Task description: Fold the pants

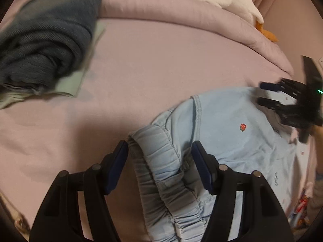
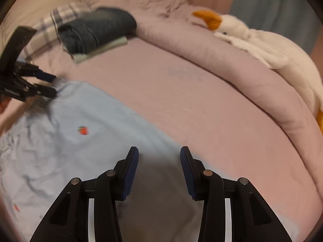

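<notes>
Light blue pants (image 1: 218,133) with a small strawberry patch lie on the pink bed sheet; they also show in the right wrist view (image 2: 66,141). Their gathered elastic waistband (image 1: 161,161) lies between the open fingers of my left gripper (image 1: 159,157), which is open just above it. My right gripper (image 2: 159,161) is open over the pants' near edge and holds nothing. It shows in the left wrist view (image 1: 268,94) at the pants' far end. The left gripper shows in the right wrist view (image 2: 48,84) at the waistband end.
A stack of folded dark jeans (image 1: 46,40) on a pale green garment sits at the far left of the bed. A rolled pink duvet (image 1: 181,14) runs along the back with a white goose plush (image 2: 252,38) on it. A plaid pillow (image 2: 56,20) lies behind the jeans.
</notes>
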Motion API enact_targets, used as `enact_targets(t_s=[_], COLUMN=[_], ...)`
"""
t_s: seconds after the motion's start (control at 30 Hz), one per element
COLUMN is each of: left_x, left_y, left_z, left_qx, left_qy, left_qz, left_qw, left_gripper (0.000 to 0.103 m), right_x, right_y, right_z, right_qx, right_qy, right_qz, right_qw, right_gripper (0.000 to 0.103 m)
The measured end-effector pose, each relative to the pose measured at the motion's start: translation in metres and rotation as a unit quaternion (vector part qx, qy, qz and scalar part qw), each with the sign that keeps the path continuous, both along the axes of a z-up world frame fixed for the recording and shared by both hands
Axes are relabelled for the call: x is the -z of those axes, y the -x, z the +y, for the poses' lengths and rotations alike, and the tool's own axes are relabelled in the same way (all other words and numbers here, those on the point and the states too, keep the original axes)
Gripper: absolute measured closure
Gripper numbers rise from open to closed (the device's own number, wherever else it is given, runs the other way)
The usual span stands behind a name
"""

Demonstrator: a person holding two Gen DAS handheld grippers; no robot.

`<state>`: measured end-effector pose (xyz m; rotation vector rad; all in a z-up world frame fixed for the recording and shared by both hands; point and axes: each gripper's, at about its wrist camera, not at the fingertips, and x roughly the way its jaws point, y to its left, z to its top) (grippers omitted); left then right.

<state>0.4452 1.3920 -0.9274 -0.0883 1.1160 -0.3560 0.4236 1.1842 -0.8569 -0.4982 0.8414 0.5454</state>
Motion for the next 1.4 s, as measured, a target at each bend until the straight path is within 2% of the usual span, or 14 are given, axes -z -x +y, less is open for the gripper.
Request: enact_targets(t_s=[0.17,0.2,0.27,0.37,0.4,0.53,0.7,0.83,0.9,1.03,1.17,1.27,1.33,1.4], left_x=[0.013,0.011,0.01,0.009,0.009,0.011,0.003,-0.02,-0.022,-0.003,0.014,0.009,0.005,0.002], left_y=[-0.006,-0.004,-0.003,-0.001,-0.002,-0.004,0.004,0.005,-0.005,-0.032,-0.042,-0.044,-0.034,-0.023], left_z=[-0.037,-0.049,-0.065,-0.095,-0.107,-0.144,-0.189,-0.215,-0.229,-0.238,-0.257,-0.261,-0.269,-0.277], left_qx=[0.015,0.02,0.021,0.015,0.012,-0.015,-0.025,-0.024,-0.026,0.004,0.048,0.059,0.064,0.069], left_qy=[0.015,0.021,0.037,0.034,0.028,0.02,-0.016,-0.027,-0.016,0.018,-0.016,0.011,0.028,0.021], left_qz=[0.011,0.001,-0.007,-0.026,-0.034,-0.048,-0.052,-0.085,-0.081,-0.024,0.0,0.01,0.008,-0.006], left_qw=[0.9997,0.9996,0.9991,0.999,0.999,0.9985,0.9982,0.9958,0.9963,0.9995,0.9987,0.9982,0.9975,0.9974], left_gripper=[0.041,0.058,0.068,0.075,0.076,0.075,0.054,0.041,0.036,0.037,0.038,0.065,0.073,0.077], right_x=[0.024,0.025,0.026,0.024,0.024,0.016,0.028,0.006,0.005,0.022,0.027,0.027,0.027,0.027], right_y=[-0.032,-0.035,-0.034,-0.01,-0.004,-0.001,-0.006,-0.004,-0.009,-0.029,-0.038,-0.037,-0.032,-0.024], right_z=[-0.007,-0.009,-0.013,-0.003,0.002,0.005,0.011,-0.006,-0.015,-0.018,-0.021,-0.025,-0.022,-0.018], right_qx=[0.001,0.005,0.009,-0.03,-0.038,-0.027,-0.002,-0.005,0.013,0.04,0.044,0.039,0.031,0.017], right_qy=[0.015,0.003,-0.014,0.005,0.027,0.051,0.075,0.032,0.029,0.033,0.0,0.003,0.013,0.018], right_qz=[0.054,0.063,0.073,0.056,0.041,-0.007,0.007,0.013,0.01,0.05,0.082,0.094,0.086,0.075], right_qw=[0.998,0.998,0.997,0.998,0.998,0.998,0.997,0.999,0.999,0.997,0.996,0.995,0.996,0.997], right_gripper=[0.046,0.046,0.048,0.093,0.096,0.098,0.098,0.079,0.049,0.048,0.048,0.048,0.054,0.079])
